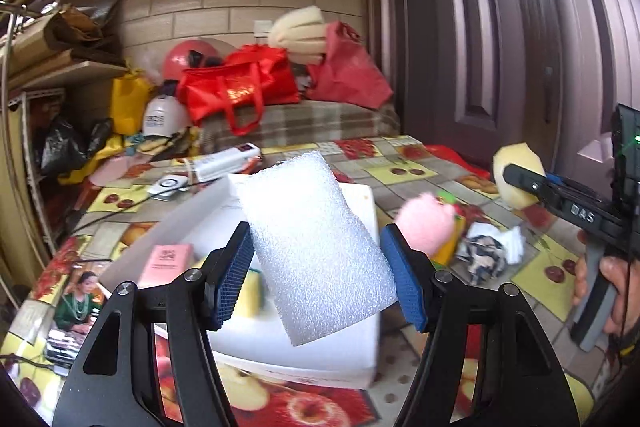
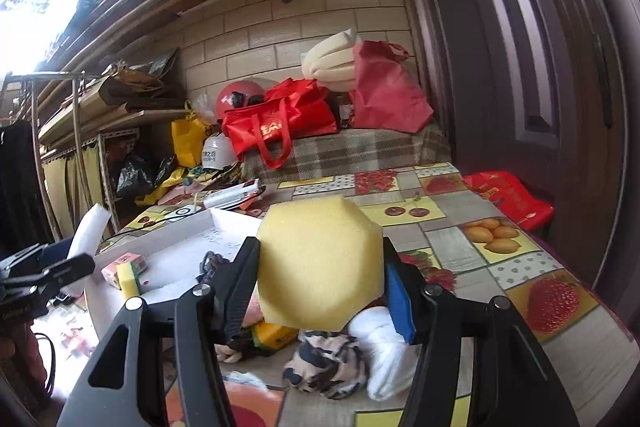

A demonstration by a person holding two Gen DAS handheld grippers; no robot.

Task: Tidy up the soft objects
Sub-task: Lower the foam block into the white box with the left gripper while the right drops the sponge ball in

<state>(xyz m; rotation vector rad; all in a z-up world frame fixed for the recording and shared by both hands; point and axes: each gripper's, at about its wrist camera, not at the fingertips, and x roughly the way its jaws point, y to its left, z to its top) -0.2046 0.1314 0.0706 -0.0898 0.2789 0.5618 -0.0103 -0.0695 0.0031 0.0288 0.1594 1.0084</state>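
Left wrist view: left gripper (image 1: 316, 273) pinches a white foam sheet (image 1: 312, 247) between its blue pads (image 1: 234, 275), sheet tilted, lifted over the white box (image 1: 352, 355) on the fruit-print tablecloth (image 1: 416, 183). Box already holds a pink carton (image 1: 166, 263) and a yellow sponge (image 1: 250, 291), partly hidden. Right of the box, on the cloth: pink plush (image 1: 428, 223) and a patterned cloth wad (image 1: 486, 255), both blurred. At the right edge, the other hand-held tool carries a yellow foam block (image 1: 516, 179); a hand (image 1: 608, 291) grips its handle.

Right wrist view: right gripper (image 2: 320, 287) is clamped on the yellow foam block (image 2: 316, 263), fingers squeezing both sides, held above the pile of soft things: patterned cloth (image 2: 324, 367), white cloth (image 2: 392, 351), something green and orange (image 2: 276, 335) underneath. White box (image 2: 180, 259) sits to the left. Left tool with its white sheet (image 2: 90, 239) shows at the far left.

Step in hand, my read: carry both foam pieces to the box. Do it well by keeping squeeze light so foam doesn't fold, bring each piece over open space in the box, lower before letting go. One at a time avoids tools knocking together.

Writing: "DAS" on the right tool body in the left view. Pink carton has print, unreadable. White helmet (image 2: 218, 155) and red bag (image 2: 276, 127) carry lettering, too small to read.
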